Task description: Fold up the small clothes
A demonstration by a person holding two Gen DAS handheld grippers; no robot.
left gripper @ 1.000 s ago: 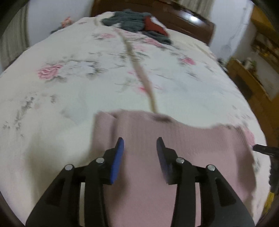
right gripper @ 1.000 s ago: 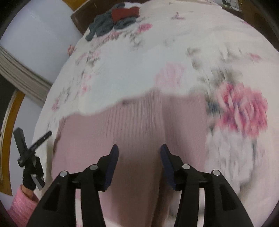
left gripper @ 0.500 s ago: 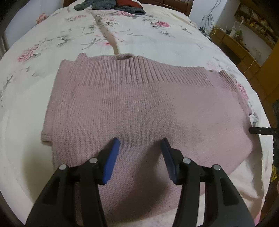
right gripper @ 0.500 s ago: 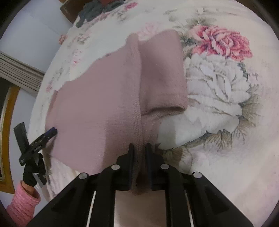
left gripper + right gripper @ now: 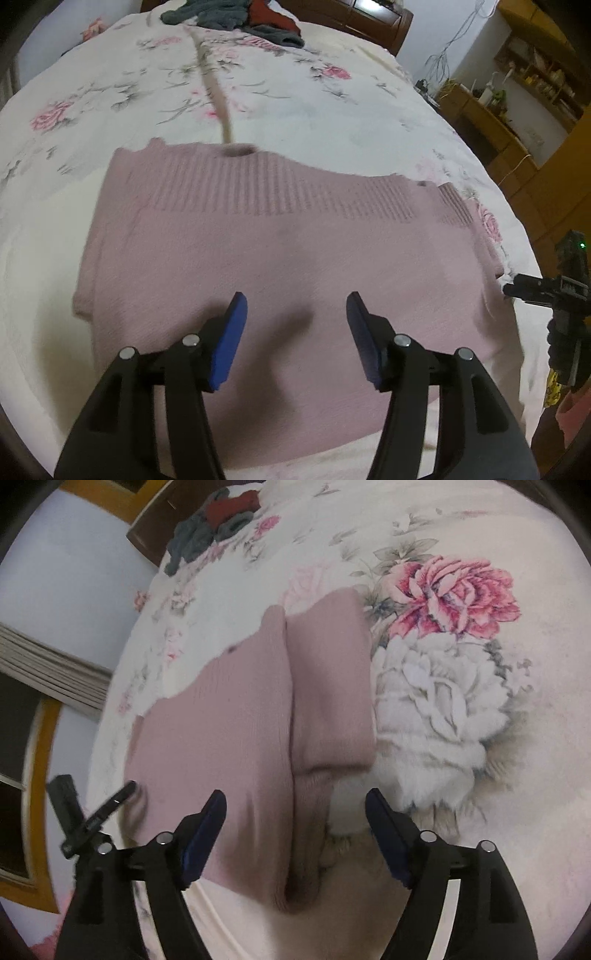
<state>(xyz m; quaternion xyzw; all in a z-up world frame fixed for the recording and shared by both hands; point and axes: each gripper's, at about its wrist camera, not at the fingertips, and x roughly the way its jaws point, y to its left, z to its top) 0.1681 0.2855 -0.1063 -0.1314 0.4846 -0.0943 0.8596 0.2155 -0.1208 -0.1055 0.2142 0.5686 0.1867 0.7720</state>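
A pink knitted sweater [image 5: 280, 254] lies folded flat on the floral bed sheet [image 5: 295, 99], ribbed band toward the headboard. My left gripper [image 5: 295, 317] hovers open over its near half, nothing between the blue pads. In the right wrist view the same sweater [image 5: 240, 716] shows a folded sleeve [image 5: 332, 686] lying along its right side. My right gripper [image 5: 295, 812] is open just above the sweater's near edge, holding nothing. The right gripper's tip [image 5: 532, 291] also shows at the right edge of the left wrist view, beside the sweater.
A pile of grey and red clothes [image 5: 236, 14] lies near the wooden headboard [image 5: 354, 14]. Wooden shelves and a cabinet [image 5: 517, 110] stand to the right of the bed. The left gripper [image 5: 88, 819] and a pink sleeve [image 5: 55, 938] appear at the lower left.
The right gripper was shut on the sweater's edge half a second ago and has let go and opened. The left gripper has pulled back slightly, still open.
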